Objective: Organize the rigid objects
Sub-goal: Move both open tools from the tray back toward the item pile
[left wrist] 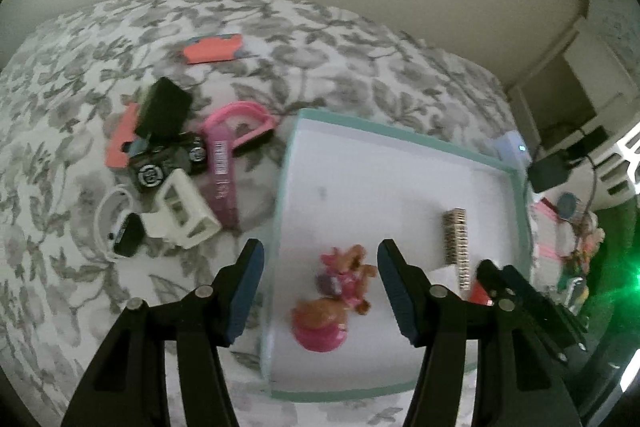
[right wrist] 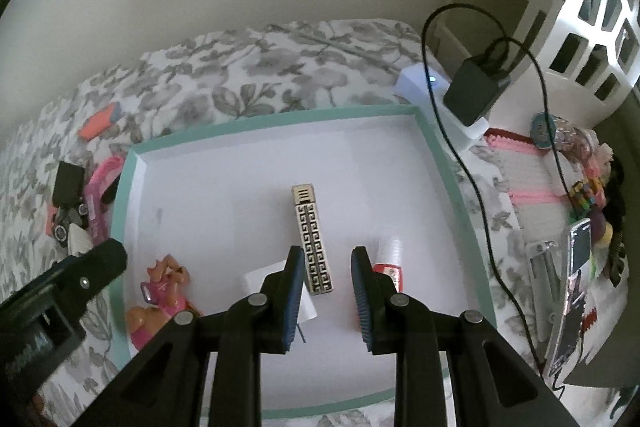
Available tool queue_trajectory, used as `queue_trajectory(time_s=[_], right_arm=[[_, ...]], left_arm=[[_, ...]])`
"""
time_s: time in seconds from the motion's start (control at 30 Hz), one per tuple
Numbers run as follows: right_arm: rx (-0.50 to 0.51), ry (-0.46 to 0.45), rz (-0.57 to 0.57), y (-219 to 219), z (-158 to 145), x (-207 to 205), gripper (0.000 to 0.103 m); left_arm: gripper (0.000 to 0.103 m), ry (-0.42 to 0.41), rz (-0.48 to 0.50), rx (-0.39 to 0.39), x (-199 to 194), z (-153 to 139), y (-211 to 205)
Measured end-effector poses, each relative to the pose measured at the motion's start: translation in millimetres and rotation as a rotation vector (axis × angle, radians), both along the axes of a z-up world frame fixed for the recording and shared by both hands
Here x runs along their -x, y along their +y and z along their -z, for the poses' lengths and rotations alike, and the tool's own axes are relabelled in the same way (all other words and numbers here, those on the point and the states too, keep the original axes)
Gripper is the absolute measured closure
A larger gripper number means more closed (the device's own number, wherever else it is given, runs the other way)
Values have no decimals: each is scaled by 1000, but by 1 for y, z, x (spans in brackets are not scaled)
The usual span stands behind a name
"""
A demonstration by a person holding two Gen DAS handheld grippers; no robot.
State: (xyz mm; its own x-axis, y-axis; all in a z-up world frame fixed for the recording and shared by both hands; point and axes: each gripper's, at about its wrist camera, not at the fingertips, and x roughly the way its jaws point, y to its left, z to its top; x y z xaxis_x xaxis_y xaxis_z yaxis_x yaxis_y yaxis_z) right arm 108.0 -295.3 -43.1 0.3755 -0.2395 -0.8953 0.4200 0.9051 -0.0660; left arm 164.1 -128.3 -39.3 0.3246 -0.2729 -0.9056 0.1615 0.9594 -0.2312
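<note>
Sorting is partly done: the teal-rimmed white cardboard tray (right wrist: 436, 163) on the floral bedspread (left wrist: 328, 39) holds a gold-and-black patterned rectangular case (right wrist: 314, 241) near its middle and a pink-and-brown plastic toy figure (left wrist: 340, 287) by its left edge. The risk — either gripper dropping could nudge them, since both hover close. Left gripper (left wrist: 320, 291) points down over the figure, fingers spread, empty; right gripper (right wrist: 325, 299) straddles the case's near end, fingers apart.

We see a bedspread (left wrist: 328, 39) printed with grey leaves and flowers on white, and on it a white box (right wrist: 440, 163) edged in mint green. Inside lie a cream lighter (right wrist: 313, 241) with a black Greek-key pattern and a pink-and-tan toy figure (left wrist: 340, 291). Each black gripper (left wrist: 318, 293) has blue pads.
</note>
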Motion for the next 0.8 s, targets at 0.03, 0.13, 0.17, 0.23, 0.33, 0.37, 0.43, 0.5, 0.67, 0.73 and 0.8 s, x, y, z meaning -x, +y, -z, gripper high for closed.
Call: queue_trajectory(time_s=[0.03,0.13,0.17,0.23,0.33,0.37,0.43,0.5,0.67,0.73,0.8], right_arm=[[-2,0,-1,0,1,0,75],[-25,-8,-10,1,1,-1,74],[-34,-12,-15,2,1,-1,74],[-35,-12,-32,6,2,-3,62],[-29,-13,-67,16,3,-7,54],[-42,-18,-77,18,3,-8,53],[-67,-28,-88,21,4,-9,45],[-65,-30,-98,26,4,-10,42],[-58,-35,-126,37,6,-13,35],[-69,-38,-126,37,7,-14,30],[-67,-43,-124,39,6,-14,25]], left_arm=[[42,2,-7,-9,-1,1,3],[42,13,-41,-46,-5,7,13],[41,20,-57,-57,-7,9,18],[41,29,-81,-70,-10,12,26],[40,33,-109,-97,-13,15,37],[39,32,-116,-105,-14,16,41],[28,30,-130,-114,-16,17,47],[27,28,-147,-126,-18,18,53],[18,-3,-178,-151,-22,17,69],[18,-18,-188,-158,-22,14,74],[17,-35,-199,-169,-23,10,79]])
